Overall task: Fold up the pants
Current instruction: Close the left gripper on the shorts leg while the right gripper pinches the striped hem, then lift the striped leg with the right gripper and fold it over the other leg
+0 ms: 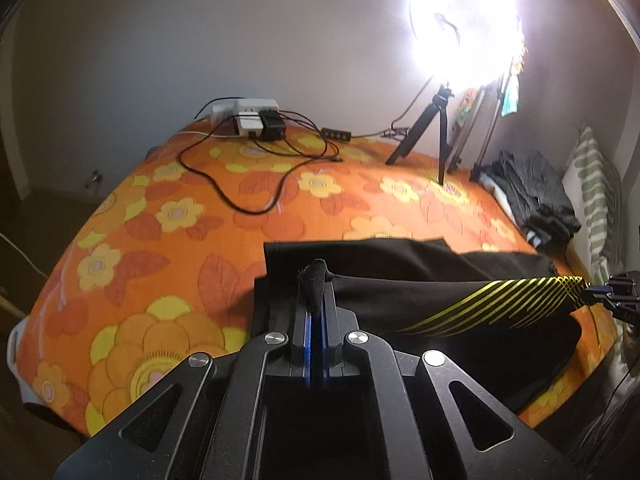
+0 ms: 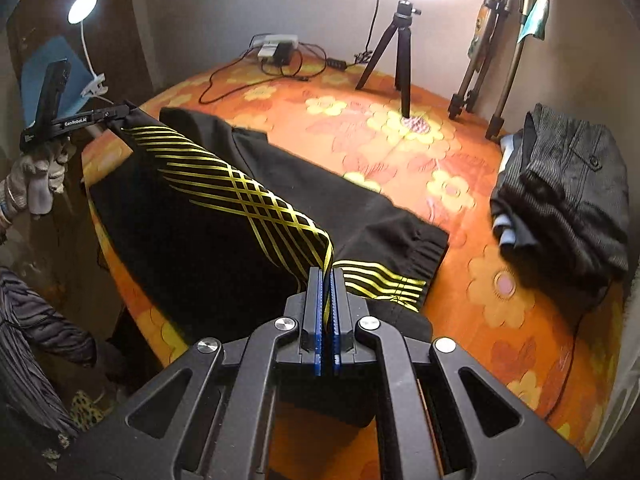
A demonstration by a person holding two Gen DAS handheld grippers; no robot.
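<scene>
Pants [image 2: 224, 216] stretched between clamped left tongs [image 1: 315, 276], right tongs [image 2: 327, 276].

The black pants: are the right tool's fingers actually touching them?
Touching. The right wrist view shows the right gripper shut on the pants, striped fabric pinched between its fingers.

A home bedroom: floral orange bedspread [image 1: 168, 216], striped pillow [image 1: 596, 196], folded clothes [image 2: 568, 184], ring light [image 1: 464, 20].

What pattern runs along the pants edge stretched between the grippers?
Yellow stripes crossing into a lattice on the black pants, clearest in the right wrist view.
</scene>
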